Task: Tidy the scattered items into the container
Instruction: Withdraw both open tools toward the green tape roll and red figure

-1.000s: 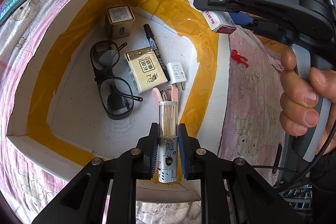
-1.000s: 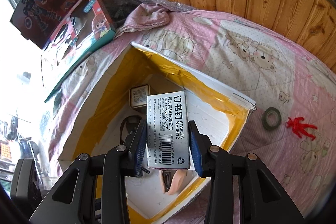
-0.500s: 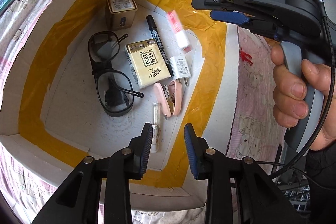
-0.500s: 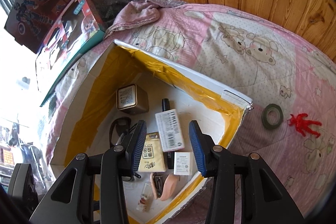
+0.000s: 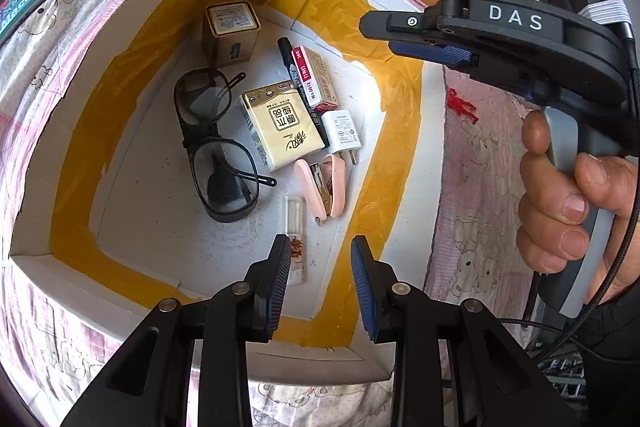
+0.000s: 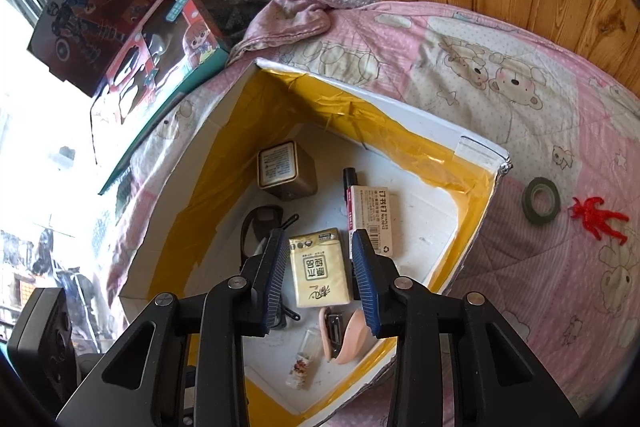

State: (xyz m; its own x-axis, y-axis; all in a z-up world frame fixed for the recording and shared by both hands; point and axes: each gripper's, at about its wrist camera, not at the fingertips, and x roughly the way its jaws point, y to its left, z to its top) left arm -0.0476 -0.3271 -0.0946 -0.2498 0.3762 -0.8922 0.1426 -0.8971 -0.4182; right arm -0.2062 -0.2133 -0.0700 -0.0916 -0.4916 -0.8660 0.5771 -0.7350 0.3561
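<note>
Both the left tool (image 5: 320,279) and the right tool (image 6: 320,279) are held spread and empty above the box (image 6: 476,147). A release step is judged complete. On the bed, the tape roll (image 6: 542,200) and red figure (image 6: 598,217) remain outside; reaching them is called for next.

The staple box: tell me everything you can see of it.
The staple box is a small flat cardboard carton, beige with a red end band, printed "No.0012" with a barcode. It looks closed and lies flat on the white floor of the container, beside the black marker, overlapping or touching it. Its near end meets the white charger. Neither gripper touches it.
</note>
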